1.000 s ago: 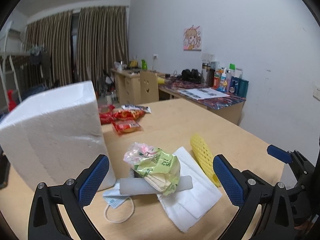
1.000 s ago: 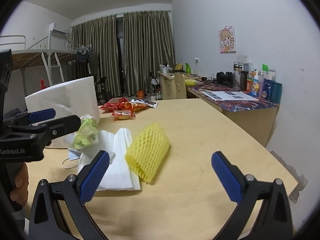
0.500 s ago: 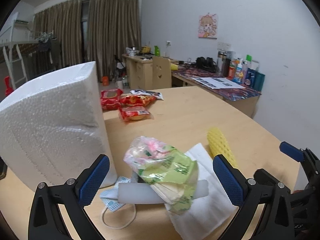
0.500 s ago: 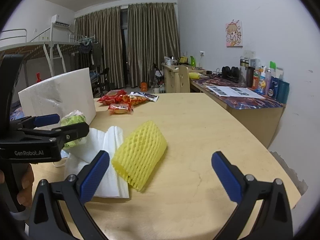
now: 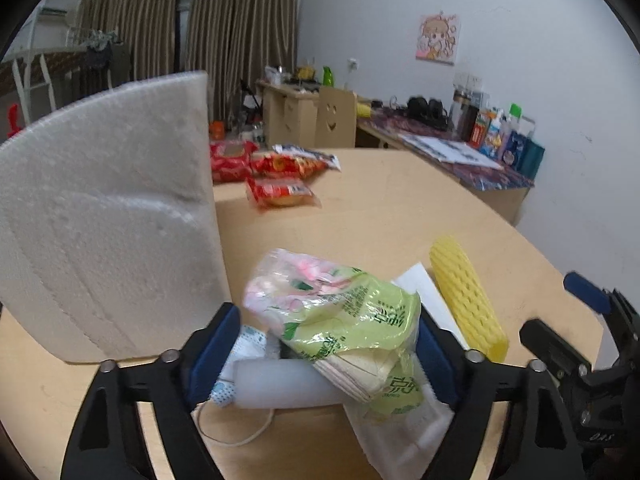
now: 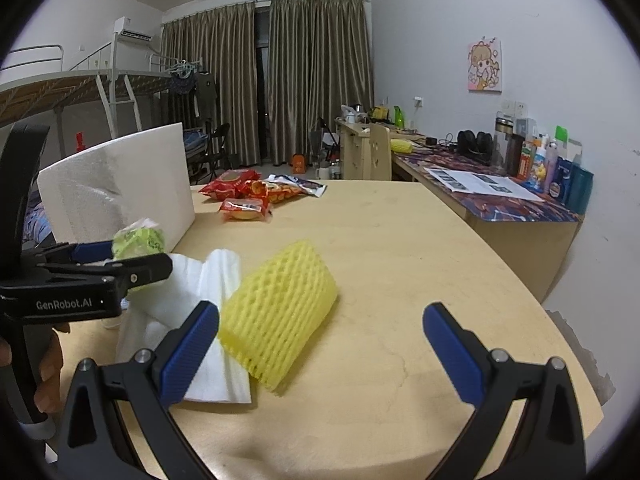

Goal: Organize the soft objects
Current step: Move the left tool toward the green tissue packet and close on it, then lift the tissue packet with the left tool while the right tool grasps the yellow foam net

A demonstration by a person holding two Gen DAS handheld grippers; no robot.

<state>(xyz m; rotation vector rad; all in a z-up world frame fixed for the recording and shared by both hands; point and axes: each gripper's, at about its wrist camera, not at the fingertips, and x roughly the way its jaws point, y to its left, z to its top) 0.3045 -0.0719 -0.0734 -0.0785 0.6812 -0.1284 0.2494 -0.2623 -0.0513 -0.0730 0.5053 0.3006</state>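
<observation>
My left gripper [image 5: 324,356] has its jaws around a pile: a green and pink plastic bag of folded paper [image 5: 344,316], a white foam bar [image 5: 280,384] and a face mask [image 5: 240,364]. The blue pads [image 5: 212,352] sit at the pile's sides; contact is not clear. White foam sheets [image 6: 192,312] lie under the pile. A yellow foam net sleeve [image 6: 280,312] lies beside them, just ahead of my right gripper [image 6: 320,356], which is open and empty. The left gripper also shows in the right wrist view [image 6: 104,268].
A big white foam block [image 5: 104,224] stands at the left on the wooden table [image 6: 400,260]. Red snack packets [image 6: 248,196] lie further back. A desk with bottles [image 6: 552,168] stands along the right wall. The table's curved edge is near on the right.
My left gripper has moved forward onto the pile and its jaws have narrowed around it. The right gripper has edged closer to the yellow sleeve.
</observation>
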